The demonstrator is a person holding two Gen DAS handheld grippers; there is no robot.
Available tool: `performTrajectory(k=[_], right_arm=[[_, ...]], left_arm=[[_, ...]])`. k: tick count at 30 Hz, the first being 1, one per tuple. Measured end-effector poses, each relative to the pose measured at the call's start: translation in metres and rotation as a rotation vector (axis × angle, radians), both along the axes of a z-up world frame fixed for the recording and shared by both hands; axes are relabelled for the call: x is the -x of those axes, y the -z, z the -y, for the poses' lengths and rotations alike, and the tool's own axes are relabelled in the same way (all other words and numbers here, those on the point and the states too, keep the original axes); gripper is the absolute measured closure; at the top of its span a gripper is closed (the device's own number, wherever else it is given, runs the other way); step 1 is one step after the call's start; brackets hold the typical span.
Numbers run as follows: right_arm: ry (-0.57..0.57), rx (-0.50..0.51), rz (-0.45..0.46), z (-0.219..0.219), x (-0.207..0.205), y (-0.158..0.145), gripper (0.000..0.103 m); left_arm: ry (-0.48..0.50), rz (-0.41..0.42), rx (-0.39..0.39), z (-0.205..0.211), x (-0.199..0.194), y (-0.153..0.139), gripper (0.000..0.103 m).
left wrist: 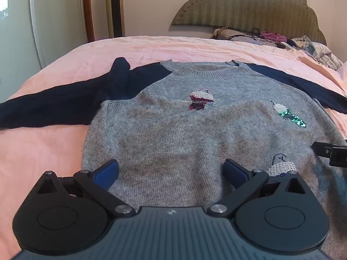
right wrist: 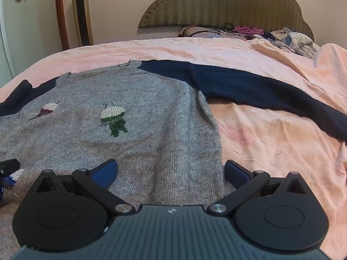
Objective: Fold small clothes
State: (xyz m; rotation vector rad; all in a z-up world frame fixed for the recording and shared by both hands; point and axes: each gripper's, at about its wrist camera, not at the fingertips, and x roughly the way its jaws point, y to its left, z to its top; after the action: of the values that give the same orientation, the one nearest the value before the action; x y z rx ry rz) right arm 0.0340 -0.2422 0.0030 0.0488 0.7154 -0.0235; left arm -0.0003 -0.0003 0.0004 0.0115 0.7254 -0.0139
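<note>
I hold both tools tilted down over the grey knitted sweater with navy sleeves, spread flat on the pink bedsheet. I read no writing. My left gripper and right gripper stand spread wide, gripping nothing.
</note>
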Motion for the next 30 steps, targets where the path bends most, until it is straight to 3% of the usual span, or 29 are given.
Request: performTrajectory(k=[30], right_arm=[[-0.001,0.012,-0.003,0.000,0.000,-0.001,0.000]], left_arm=[[-0.025,-0.020,-0.014,0.003,-0.012,0.000,0.000]])
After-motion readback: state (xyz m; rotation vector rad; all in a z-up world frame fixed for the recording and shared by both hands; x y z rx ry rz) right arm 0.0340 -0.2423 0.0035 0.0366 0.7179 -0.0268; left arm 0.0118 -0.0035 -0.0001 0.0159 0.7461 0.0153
